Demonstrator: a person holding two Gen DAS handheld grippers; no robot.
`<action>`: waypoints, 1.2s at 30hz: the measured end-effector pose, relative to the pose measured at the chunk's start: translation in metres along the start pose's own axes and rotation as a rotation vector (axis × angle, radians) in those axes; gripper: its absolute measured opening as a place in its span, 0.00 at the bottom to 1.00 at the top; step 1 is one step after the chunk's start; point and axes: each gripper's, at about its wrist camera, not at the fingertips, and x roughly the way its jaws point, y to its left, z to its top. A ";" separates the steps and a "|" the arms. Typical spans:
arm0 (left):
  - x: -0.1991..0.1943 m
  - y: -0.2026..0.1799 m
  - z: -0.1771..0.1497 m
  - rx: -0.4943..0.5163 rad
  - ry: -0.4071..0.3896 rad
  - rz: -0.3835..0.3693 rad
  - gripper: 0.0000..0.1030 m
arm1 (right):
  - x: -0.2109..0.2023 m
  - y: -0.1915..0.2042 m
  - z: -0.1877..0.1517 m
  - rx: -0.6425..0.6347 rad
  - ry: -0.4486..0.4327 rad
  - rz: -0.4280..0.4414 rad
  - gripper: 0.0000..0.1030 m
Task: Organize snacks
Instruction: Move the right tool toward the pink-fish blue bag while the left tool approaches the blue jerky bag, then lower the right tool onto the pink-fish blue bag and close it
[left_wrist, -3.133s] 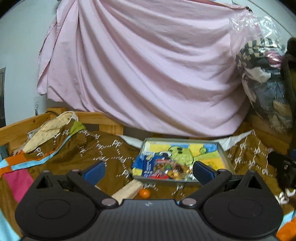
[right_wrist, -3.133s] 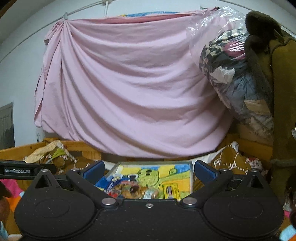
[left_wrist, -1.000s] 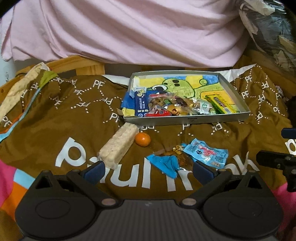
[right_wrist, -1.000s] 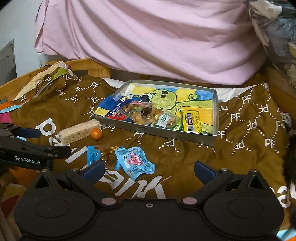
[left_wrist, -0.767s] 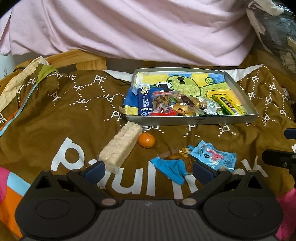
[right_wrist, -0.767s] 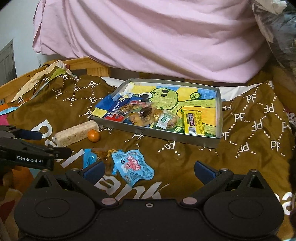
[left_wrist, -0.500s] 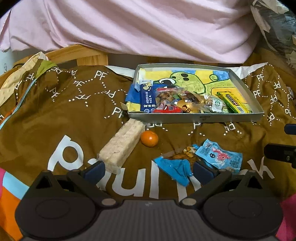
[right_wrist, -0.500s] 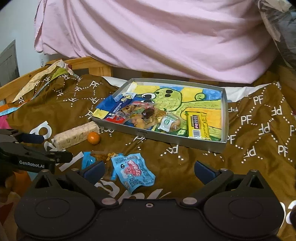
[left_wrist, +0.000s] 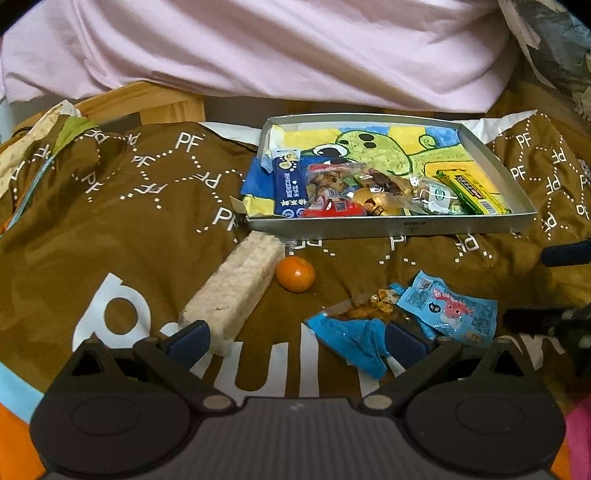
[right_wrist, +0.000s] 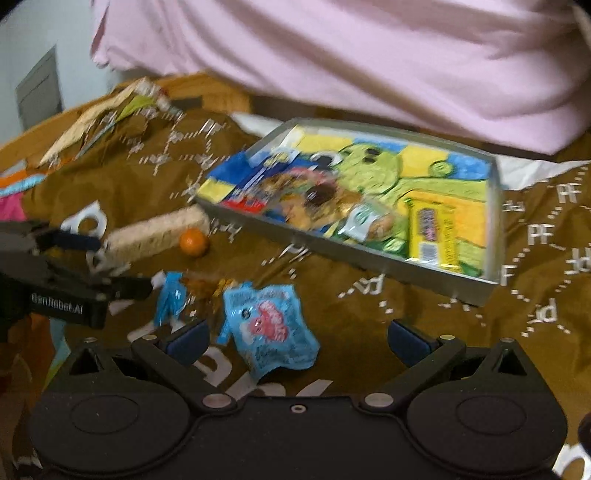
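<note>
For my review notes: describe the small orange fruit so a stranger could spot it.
Start at the metal tray on the brown blanket. Just before its near left corner lies the small orange fruit, beside a pale long bar. It is the only round, unwrapped item.

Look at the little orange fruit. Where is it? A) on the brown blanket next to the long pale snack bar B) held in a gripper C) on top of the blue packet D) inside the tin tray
A: the little orange fruit lies on the brown blanket beside the long pale snack bar, outside the tin tray.
</note>
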 end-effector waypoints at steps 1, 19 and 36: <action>0.002 0.000 0.000 0.002 0.002 -0.006 1.00 | 0.003 0.001 -0.001 -0.014 0.008 0.005 0.99; 0.012 -0.009 -0.002 0.069 -0.003 -0.038 1.00 | 0.049 0.003 -0.002 -0.083 0.058 0.077 0.80; 0.011 -0.010 -0.003 0.080 -0.009 -0.055 1.00 | 0.065 0.005 -0.002 -0.099 0.097 0.102 0.62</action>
